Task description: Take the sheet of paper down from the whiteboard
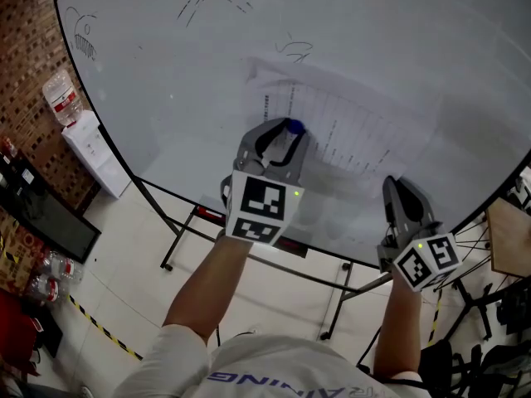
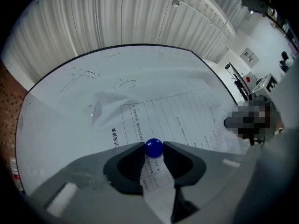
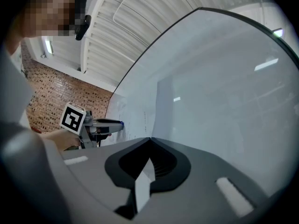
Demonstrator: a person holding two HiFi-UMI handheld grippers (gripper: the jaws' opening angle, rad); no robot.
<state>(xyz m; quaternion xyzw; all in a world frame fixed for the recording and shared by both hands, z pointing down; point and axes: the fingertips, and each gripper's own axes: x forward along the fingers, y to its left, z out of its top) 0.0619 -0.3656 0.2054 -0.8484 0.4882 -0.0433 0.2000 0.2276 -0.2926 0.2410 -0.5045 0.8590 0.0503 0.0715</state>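
Observation:
A printed sheet of paper [image 1: 348,131] lies flat against the whiteboard [image 1: 149,73], with a blue round magnet [image 1: 294,127] at its left edge. My left gripper [image 1: 290,131] has its jaw tips shut on that magnet [image 2: 153,147], with the sheet [image 2: 182,115] spread out beyond it. Further right and lower, my right gripper [image 1: 392,186] is at the sheet's lower right part. Its jaws are shut [image 3: 150,140] on the paper, and a white strip of paper [image 3: 144,183] shows between them. The left gripper [image 3: 117,123] is also in the right gripper view.
The board stands on a metal frame with legs [image 1: 178,239] on a tiled floor. A water bottle [image 1: 63,98] stands on a white cabinet [image 1: 93,152] by a brick wall at the left. Striped tape [image 1: 99,326] runs across the floor. Chairs [image 1: 498,247] stand at the right.

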